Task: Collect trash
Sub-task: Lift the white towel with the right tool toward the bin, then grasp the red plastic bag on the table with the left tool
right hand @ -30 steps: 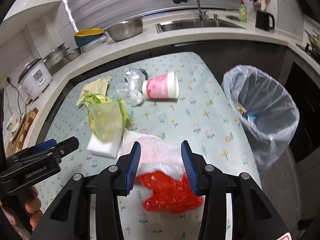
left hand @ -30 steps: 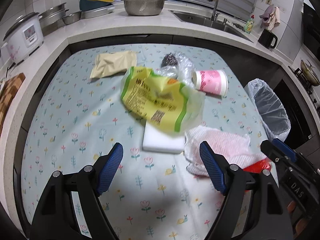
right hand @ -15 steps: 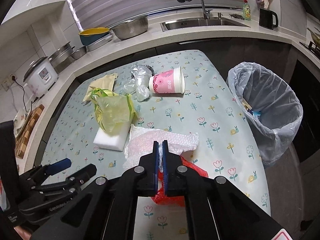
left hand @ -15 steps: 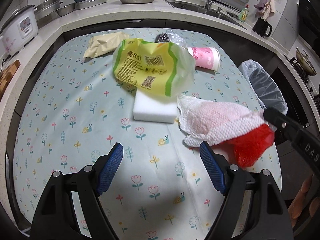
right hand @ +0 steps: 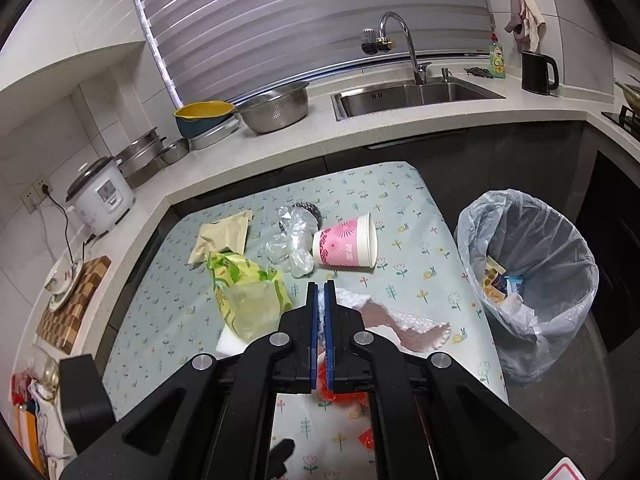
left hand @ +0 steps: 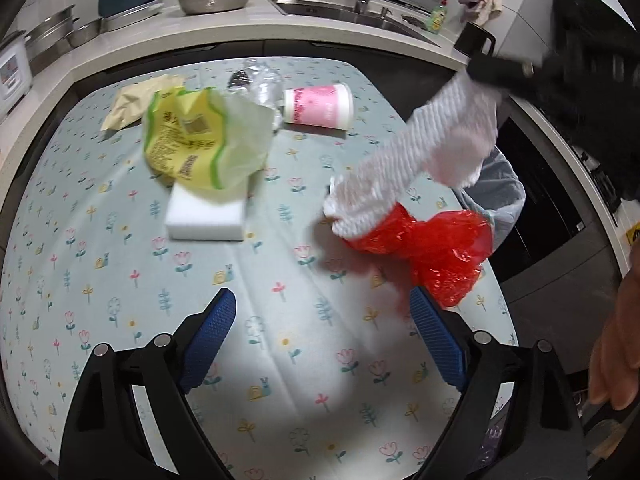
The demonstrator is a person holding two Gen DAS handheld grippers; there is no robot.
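Right gripper [right hand: 321, 312]: pads together, clamped on the white paper towel [left hand: 420, 156]. It was wide open a second ago and pinched shut half a second ago; now the towel hangs stretched from it, its lower end down by the worktop [left hand: 280, 320].
Left gripper [left hand: 324, 344]: pads wide apart, holding nothing, low over the near end of the worktop. Same state as a second ago.
Change: towel was lying flat, now mostly in the air. The red plastic bag [left hand: 436, 248] is at the towel's lower end; can't tell whether it's snagged in the towel or just lying on the worktop underneath.
Meaning: pick done on one item, I judge. Next is the carry to the bin [right hand: 528, 280], which stands on the floor just off the worktop's right edge. Risk: the red bag drops off mid-carry.
Task items, relative to the bin:
- towel + red bag: nearest it, at the worktop edge.
- pink paper cup [right hand: 346, 248]: one, on its side, further in.
- clear plastic wrap [right hand: 294, 240]: one crumpled piece, touching the cup on the side away from the bin.
- yellow-green bag [left hand: 200, 140]: one, draped over one white sponge block [left hand: 206, 220], further still.
- tan pouch [right hand: 222, 236]: one, farthest.
Count: seven loose pieces on the worktop, one of them in hand. The bin already holds a few bits.
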